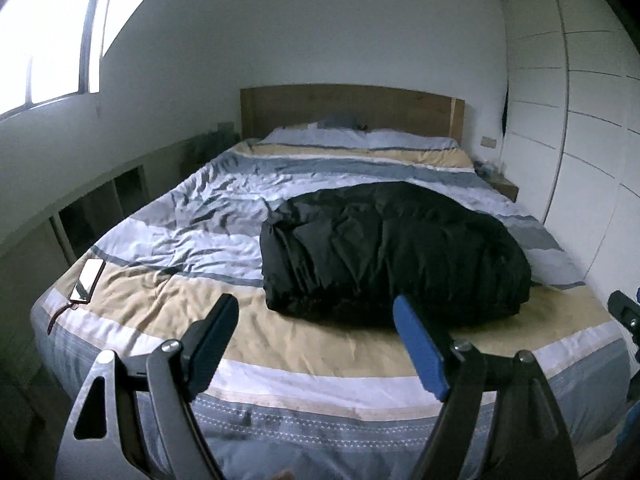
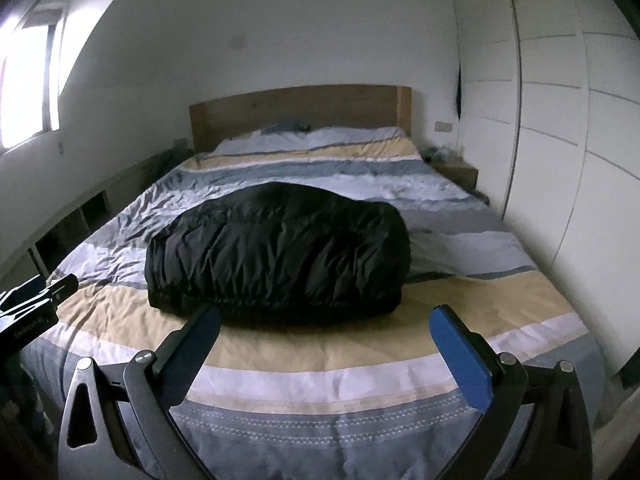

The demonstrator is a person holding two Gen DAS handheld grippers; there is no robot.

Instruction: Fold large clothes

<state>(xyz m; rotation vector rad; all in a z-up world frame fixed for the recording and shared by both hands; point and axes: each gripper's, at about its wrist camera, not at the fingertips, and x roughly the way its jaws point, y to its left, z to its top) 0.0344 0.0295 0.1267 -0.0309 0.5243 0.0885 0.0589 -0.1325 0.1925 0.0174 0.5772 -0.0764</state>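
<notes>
A black puffy garment (image 1: 394, 248), folded into a thick rectangular bundle, lies on a made bed (image 1: 168, 304) in a small bedroom, seen from two wrist cams at the foot of the mattress. The bundle sits toward the foot end, on the tan stripe of the striped duvet and a bit right of centre in the left wrist view; its crinkled shell is quilted, w/ a gathered hem along the near edge.

Left gripper (image 1: 316, 312) hangs above the foot of the bed, jaws spread wide, nothing between them; its fingertips frame the bundle's near left corner w/o touching it. Right gripper (image 2: 324, 320) does likewise, jaws released and spread to either side of the bundle's near edge, apart from the fabric. Both claws are empty. In the right wrist view, the left gripper's black frame pokes in at the left edge; in the left wrist view, part of the right gripper shows at the far right.

A phone (image 1: 87, 280) rests on the near left corner of the bed, well apart from the garment, w/ a dark red strap trailing off the edge. Beyond: a wooden headboard (image 1: 352, 110) against a white wall, pillows under the duvet at the head end, a bright window (image 1: 48, 44) at left, white wardrobe doors (image 2: 552, 120) at right, and a small wooden nightstand (image 2: 456, 170) between bed & wardrobe. Items on the nightstand are too blurred to tell.
</notes>
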